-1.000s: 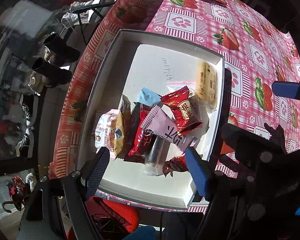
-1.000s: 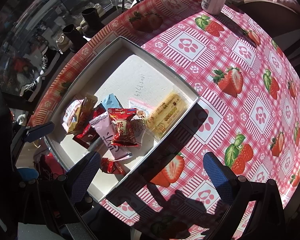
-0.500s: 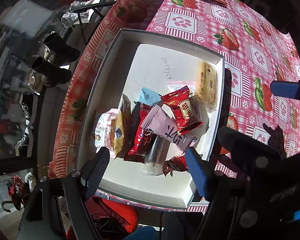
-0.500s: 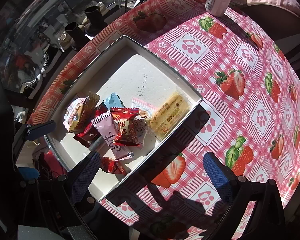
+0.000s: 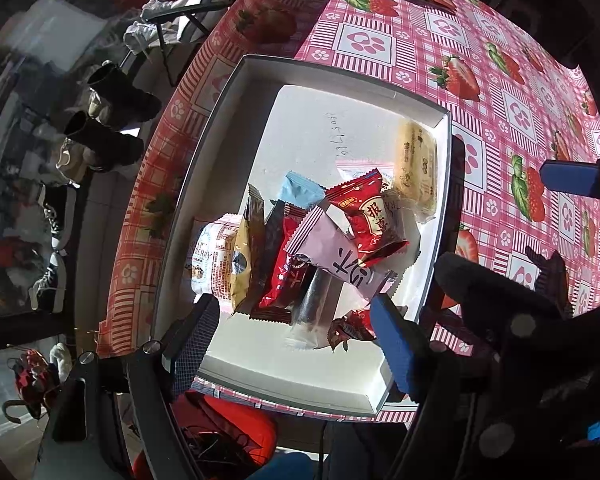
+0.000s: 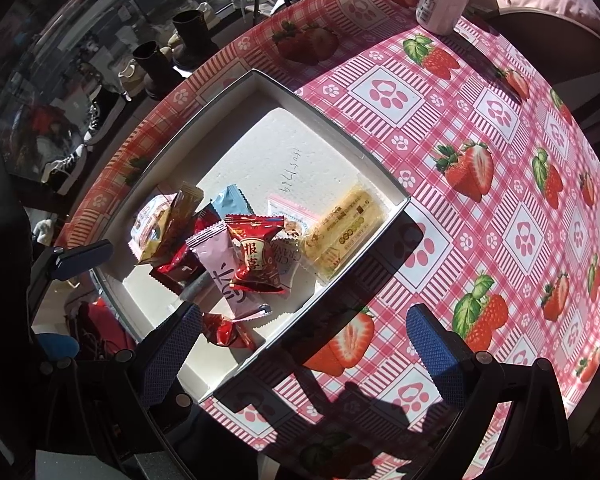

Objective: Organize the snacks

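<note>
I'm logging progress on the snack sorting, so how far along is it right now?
Done: the snacks all sit inside the white tray, though in a loose overlapping heap, with the red packet on top and the yellow bar at the side. In hand: nothing; the left gripper and right gripper are both open, above the tray. Left: any sorting of the heap.

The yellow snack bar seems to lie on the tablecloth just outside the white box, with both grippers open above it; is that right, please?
Not quite: the yellow snack bar lies inside the white box, against its wall, as the right wrist view shows. Both the left gripper and right gripper are indeed open.
</note>
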